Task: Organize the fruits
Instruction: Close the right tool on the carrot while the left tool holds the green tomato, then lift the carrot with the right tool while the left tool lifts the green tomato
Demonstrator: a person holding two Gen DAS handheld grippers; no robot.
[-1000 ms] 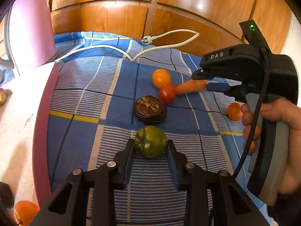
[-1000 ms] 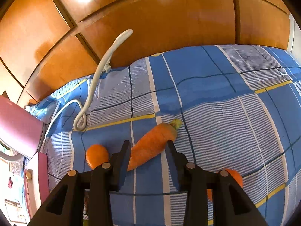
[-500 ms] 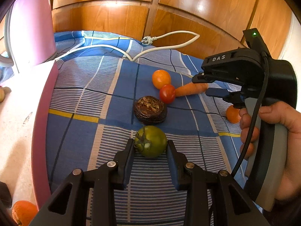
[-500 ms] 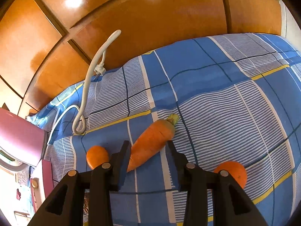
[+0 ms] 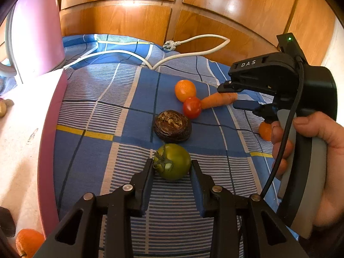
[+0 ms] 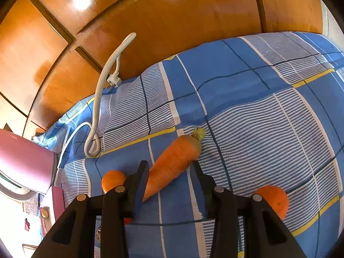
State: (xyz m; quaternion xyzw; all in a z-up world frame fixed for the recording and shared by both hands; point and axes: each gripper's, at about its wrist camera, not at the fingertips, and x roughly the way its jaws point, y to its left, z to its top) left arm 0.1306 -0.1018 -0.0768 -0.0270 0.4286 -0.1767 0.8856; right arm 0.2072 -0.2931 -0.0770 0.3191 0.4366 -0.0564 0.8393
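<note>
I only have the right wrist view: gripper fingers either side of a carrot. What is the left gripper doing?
Observer: The left gripper is shut on a green tomato.
Operator: A finger hides the carrot's narrow tip. What is there?
Observer: A red tomato touches the tip of the carrot and the orange behind it.
Operator: Anything between the green tomato and that cluster?
Observer: A dark brown fruit with a dried, crusty top sits just beyond the green tomato.
</note>
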